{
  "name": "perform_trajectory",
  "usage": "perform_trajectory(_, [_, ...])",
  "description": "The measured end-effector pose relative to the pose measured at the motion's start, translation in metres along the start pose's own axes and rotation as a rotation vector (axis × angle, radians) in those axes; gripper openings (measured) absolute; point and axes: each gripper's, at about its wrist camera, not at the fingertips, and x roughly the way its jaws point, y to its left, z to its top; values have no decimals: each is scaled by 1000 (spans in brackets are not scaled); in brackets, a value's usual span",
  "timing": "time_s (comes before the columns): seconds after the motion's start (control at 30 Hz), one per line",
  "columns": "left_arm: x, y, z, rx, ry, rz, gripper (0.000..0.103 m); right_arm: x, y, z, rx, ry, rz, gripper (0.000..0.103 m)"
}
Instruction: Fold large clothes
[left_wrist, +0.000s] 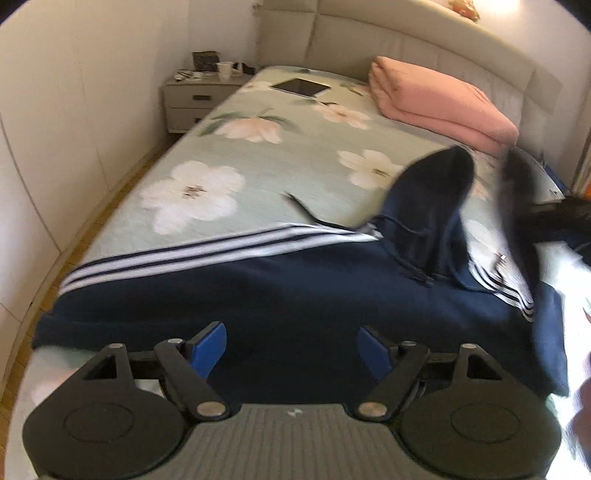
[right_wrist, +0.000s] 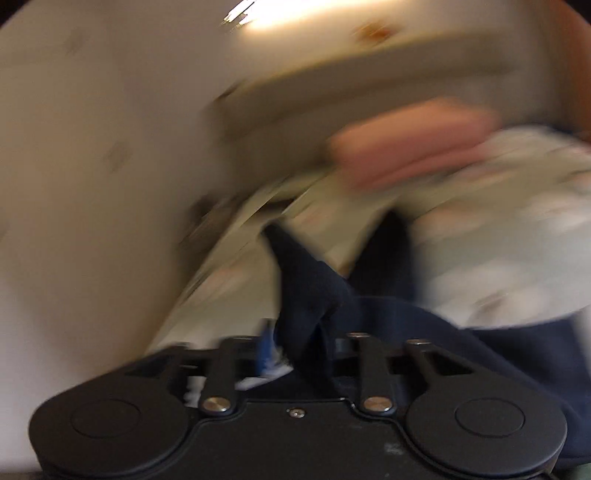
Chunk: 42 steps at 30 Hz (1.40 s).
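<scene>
The hoodie (left_wrist: 295, 295) across the lower middle of the left wrist view is navy blue, with white-and-navy stripes (left_wrist: 207, 251) running along its sleeve. The bed sheet (left_wrist: 295, 162) under it is pale green, printed with large white and peach flowers. At the upper right lies a folded blanket (left_wrist: 436, 99) in salmon pink. The headboard (left_wrist: 406, 40) is cream. The nightstand (left_wrist: 192, 99) at the upper left is off-white. The left hand-held gripper (left_wrist: 291, 350) is black with bright blue pads (left_wrist: 210, 347) and a grey ribbed body. In the blurred right wrist view, the right hand-held gripper (right_wrist: 306, 354) is black.

left claw (left_wrist: 291, 350): jaws apart | right claw (right_wrist: 303, 354): blurred
</scene>
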Motion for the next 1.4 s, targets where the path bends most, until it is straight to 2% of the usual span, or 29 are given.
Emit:
perform_trajectory(0.03, [3,10,1,-1,1,-2,84,15,10,-14,-18,81,36,78])
perform_trajectory(0.07, [8,20,2,1,6,-3,84,23,16,-25,-28,133,33,74])
perform_trajectory(0.13, [20,35,2,12,23,-14,84,27,11,-50,-37,198,-51,73])
perform_trajectory(0.2, [37,47,3,18,47,-50,83,19,-6,-71,-12,240,-175,73])
perform_trajectory(0.3, [70,57,7,0,85,-158,82,-2,-47,-94,102,299,-347,73])
perform_trajectory(0.4, [107,56,16,-47,105,-280,81,-22,-77,-110,201,318,-440,73])
perform_trajectory(0.47, [132,50,20,-86,122,-322,80,-32,-88,-117,240,318,-477,73])
perform_trajectory(0.53, [157,42,25,-122,159,-348,59,-37,-90,-124,274,310,-482,73])
perform_trajectory(0.57, [165,37,26,-113,162,-345,40,-38,-89,-125,280,305,-484,73])
perform_trajectory(0.6, [171,30,28,-84,159,-322,16,-39,-87,-126,279,302,-484,73])
perform_trajectory(0.63, [175,22,30,-59,160,-288,8,-36,-84,-122,275,298,-484,73])
perform_trajectory(0.7, [171,17,35,-51,111,-285,8,-36,-79,-114,253,274,-482,73])
perform_trajectory(0.83, [126,31,54,-70,-37,-296,8,-33,-79,-89,179,203,-496,73])
perform_trajectory(0.87, [119,35,58,-70,-53,-269,8,-33,-82,-85,167,192,-499,73])
perform_trajectory(0.9, [115,40,58,-45,-69,-211,8,-33,-84,-81,158,182,-501,73])
perform_trajectory(0.97, [127,46,54,18,-38,-129,9,-26,-91,-77,150,176,-524,73])
perform_trajectory(1.07, [159,52,41,56,107,-105,21,-10,-107,-72,132,190,-632,73])
perform_trajectory(1.1, [159,52,38,65,116,-68,21,-7,-113,-70,129,184,-660,72])
perform_trajectory(1.13, [149,55,35,62,69,-60,21,-6,-117,-70,125,175,-676,55])
perform_trajectory(1.17, [137,56,34,52,1,-65,24,-3,-120,-70,114,161,-693,43])
perform_trajectory(1.2, [124,57,33,40,-68,-82,30,-1,-122,-71,94,155,-715,27])
perform_trajectory(1.23, [114,57,32,33,-117,-114,31,2,-123,-75,74,152,-745,20])
perform_trajectory(1.27, [111,55,32,34,-125,-151,31,2,-125,-80,69,156,-761,18])
perform_trajectory(1.3, [115,51,31,46,-99,-199,29,6,-128,-87,82,182,-764,17])
perform_trajectory(1.33, [127,44,30,69,-41,-237,30,10,-132,-94,111,227,-756,17])
perform_trajectory(1.37, [141,39,27,78,14,-246,27,10,-135,-101,140,254,-753,16])
perform_trajectory(1.4, [160,37,22,70,80,-238,25,7,-134,-103,144,240,-757,16])
